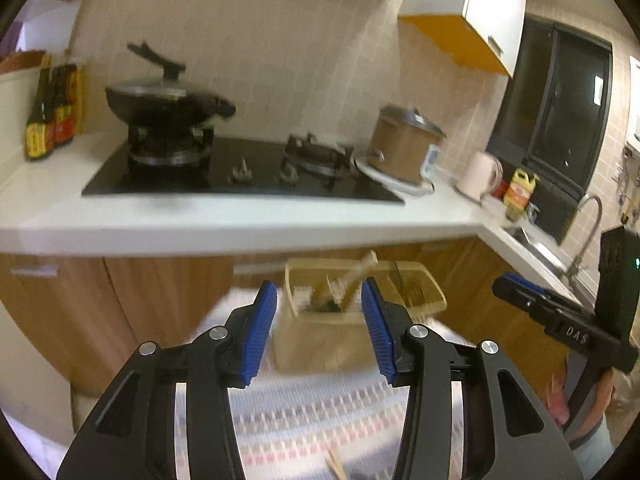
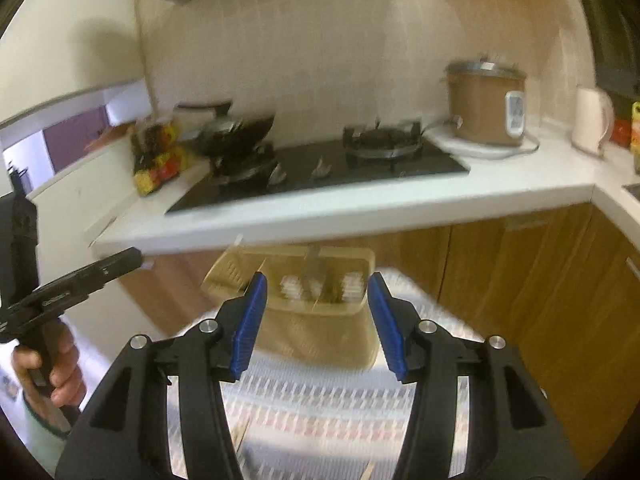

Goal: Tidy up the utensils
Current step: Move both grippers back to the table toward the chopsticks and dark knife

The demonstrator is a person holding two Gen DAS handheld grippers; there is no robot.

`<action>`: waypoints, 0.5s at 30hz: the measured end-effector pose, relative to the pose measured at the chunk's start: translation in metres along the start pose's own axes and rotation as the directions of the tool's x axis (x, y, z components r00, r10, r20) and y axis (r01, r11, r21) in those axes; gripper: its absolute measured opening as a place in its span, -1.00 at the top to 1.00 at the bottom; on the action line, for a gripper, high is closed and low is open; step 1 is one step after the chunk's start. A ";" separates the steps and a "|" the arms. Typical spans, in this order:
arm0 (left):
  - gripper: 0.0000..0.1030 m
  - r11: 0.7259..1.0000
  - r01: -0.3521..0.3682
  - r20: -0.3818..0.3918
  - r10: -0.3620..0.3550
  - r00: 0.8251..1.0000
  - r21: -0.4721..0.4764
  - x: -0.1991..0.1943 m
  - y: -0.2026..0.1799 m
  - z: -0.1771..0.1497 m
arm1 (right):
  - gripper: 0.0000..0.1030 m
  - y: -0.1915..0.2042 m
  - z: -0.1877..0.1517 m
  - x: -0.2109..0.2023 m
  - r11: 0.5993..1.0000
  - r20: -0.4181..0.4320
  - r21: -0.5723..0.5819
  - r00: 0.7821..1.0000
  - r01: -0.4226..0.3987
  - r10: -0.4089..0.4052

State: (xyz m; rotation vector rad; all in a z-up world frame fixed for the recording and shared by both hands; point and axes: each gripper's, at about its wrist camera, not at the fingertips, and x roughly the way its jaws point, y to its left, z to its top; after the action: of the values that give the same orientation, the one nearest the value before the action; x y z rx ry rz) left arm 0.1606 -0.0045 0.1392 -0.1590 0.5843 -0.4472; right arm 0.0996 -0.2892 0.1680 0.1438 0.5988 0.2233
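A beige plastic utensil holder (image 1: 320, 336) stands on a patterned cloth (image 1: 312, 412), with several utensils (image 1: 344, 288) sticking up in it. My left gripper (image 1: 320, 308) is open and empty, its blue pads on either side of the holder, short of it. A wooden stick (image 1: 336, 466) lies on the cloth below. In the right wrist view the holder (image 2: 320, 332) sits ahead of my right gripper (image 2: 316, 300), which is open and empty. The right gripper also shows in the left wrist view (image 1: 560, 312), and the left gripper in the right wrist view (image 2: 80, 280).
Behind is a white counter (image 1: 240, 224) with a black gas hob (image 1: 240, 172), a lidded wok (image 1: 168, 100), sauce bottles (image 1: 52, 112), a brown rice cooker (image 1: 404, 148), a white kettle (image 1: 480, 174) and a sink tap (image 1: 588, 224). Wooden cabinet doors (image 1: 120, 304) stand below.
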 end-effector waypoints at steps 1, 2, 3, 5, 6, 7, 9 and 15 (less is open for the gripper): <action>0.17 1.000 0.006 -0.020 -0.006 1.000 -0.001 -0.001 0.000 -0.004 | 0.05 0.003 -0.004 -0.001 1.000 -0.029 -0.007 1.000 -0.005 0.005; 0.17 1.000 0.013 -0.054 -0.013 0.998 -0.001 -0.003 0.000 -0.012 | 0.05 0.008 -0.010 -0.002 1.000 -0.066 -0.019 0.998 -0.011 0.010; 0.17 1.000 0.021 -0.090 -0.021 0.996 -0.002 -0.003 0.000 -0.021 | 0.05 0.012 -0.018 -0.003 0.999 -0.104 -0.030 0.995 -0.014 0.011; 0.17 0.999 0.051 -0.167 -0.052 0.985 -0.011 0.000 0.001 -0.041 | 0.05 0.019 -0.032 -0.001 0.999 -0.173 -0.046 0.985 -0.010 0.002; 0.17 0.998 0.066 -0.197 -0.069 0.978 -0.020 0.002 0.002 -0.049 | 0.05 0.022 -0.043 0.001 0.998 -0.227 -0.054 0.974 -0.016 0.003; 0.17 0.997 0.076 -0.219 -0.080 0.972 -0.029 0.004 0.004 -0.057 | 0.05 0.024 -0.050 0.004 0.998 -0.262 -0.052 0.965 -0.024 0.010; 0.17 0.995 0.090 -0.291 -0.101 0.951 -0.051 0.014 0.007 -0.080 | 0.05 0.027 -0.067 0.007 0.998 -0.319 -0.045 0.948 -0.037 0.021; 0.21 0.979 0.129 -0.453 -0.187 0.872 -0.155 0.052 0.013 -0.140 | 0.05 0.039 -0.123 0.022 0.998 -0.461 -0.041 0.887 -0.042 0.018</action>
State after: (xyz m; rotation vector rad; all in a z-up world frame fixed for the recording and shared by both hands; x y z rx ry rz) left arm 0.1252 -0.0186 -0.0054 -0.2174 1.0810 -0.6170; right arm 0.0402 -0.2373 0.0633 0.0492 1.0661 0.3056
